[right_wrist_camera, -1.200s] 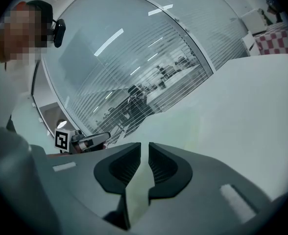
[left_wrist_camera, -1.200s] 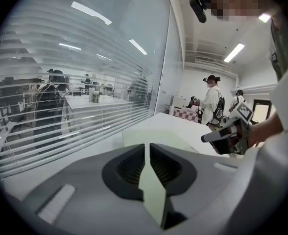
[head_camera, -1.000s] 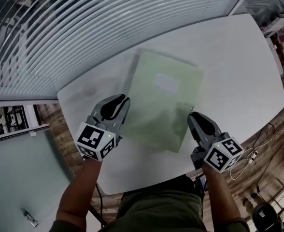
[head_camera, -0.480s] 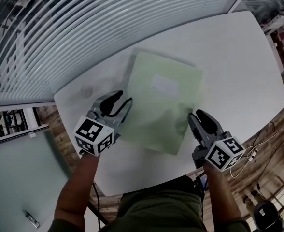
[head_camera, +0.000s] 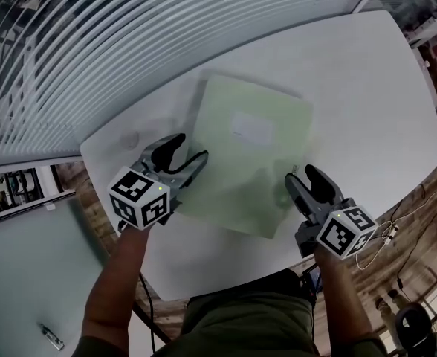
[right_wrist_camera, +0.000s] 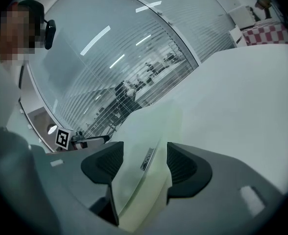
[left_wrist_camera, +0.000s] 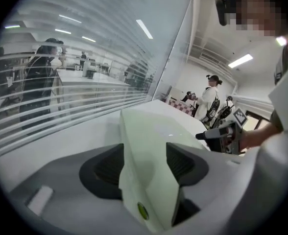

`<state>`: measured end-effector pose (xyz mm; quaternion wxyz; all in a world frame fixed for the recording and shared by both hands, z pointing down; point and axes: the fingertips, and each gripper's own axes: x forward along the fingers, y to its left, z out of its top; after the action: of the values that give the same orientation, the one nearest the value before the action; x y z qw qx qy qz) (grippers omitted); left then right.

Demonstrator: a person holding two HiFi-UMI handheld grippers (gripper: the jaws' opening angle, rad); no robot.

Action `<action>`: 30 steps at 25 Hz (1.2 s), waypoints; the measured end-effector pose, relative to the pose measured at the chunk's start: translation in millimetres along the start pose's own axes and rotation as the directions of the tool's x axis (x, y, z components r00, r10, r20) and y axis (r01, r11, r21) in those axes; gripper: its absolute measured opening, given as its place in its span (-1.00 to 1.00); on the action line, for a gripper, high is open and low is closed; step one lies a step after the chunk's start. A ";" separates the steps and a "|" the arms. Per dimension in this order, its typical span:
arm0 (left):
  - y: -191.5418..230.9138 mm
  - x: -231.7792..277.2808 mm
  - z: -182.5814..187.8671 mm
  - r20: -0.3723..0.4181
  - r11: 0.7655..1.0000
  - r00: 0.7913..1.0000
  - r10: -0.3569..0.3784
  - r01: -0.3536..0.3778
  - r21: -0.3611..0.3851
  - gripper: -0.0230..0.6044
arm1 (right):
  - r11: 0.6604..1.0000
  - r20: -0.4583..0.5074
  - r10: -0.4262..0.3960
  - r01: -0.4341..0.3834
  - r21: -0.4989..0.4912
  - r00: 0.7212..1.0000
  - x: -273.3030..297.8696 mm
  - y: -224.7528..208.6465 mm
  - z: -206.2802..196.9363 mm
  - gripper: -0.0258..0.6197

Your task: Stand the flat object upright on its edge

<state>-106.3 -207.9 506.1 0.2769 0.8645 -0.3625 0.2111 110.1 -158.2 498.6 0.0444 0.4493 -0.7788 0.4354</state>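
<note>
Jaws: left gripper (head_camera: pixel 189 153) and right gripper (head_camera: pixel 302 177) just spreading, green folder (head_camera: pixel 248 155) between, unpinched | white table (head_camera: pixel 352 88) around

My left gripper (head_camera: pixel 186 153) and right gripper (head_camera: pixel 302 177) are grey, black-padded, each bearing a white cube with black square markers.

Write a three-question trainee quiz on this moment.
1. True or false: the green folder stands upright on its edge on the white table.
2. What is between the jaws of the left gripper? A) nothing B) the folder's edge C) a cable
3. Fill in: the jaws of the right gripper are ____.
Key: 1 false; 2 B; 3 open. Both grippers' jaws have just been opening, with the folder's edge between them.
</note>
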 end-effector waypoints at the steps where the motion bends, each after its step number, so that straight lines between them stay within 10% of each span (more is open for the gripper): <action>1: 0.2 0.8 -0.7 -0.005 1.000 1.000 -0.006 0.006 -0.006 -0.12 | 1.000 0.000 0.002 -0.002 0.003 1.000 0.8 -0.9 -1.4 -0.11; 30: 5.2 25.2 -19.3 -0.077 0.972 0.985 -0.153 0.136 -0.192 0.03 | 0.999 -0.048 -0.038 0.039 0.023 0.998 27.8 -10.9 -21.5 -0.05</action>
<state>-97.0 -211.5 536.7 0.3872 0.8485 -0.3035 0.1949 94.7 -163.5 531.6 0.0660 0.4543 -0.7634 0.4544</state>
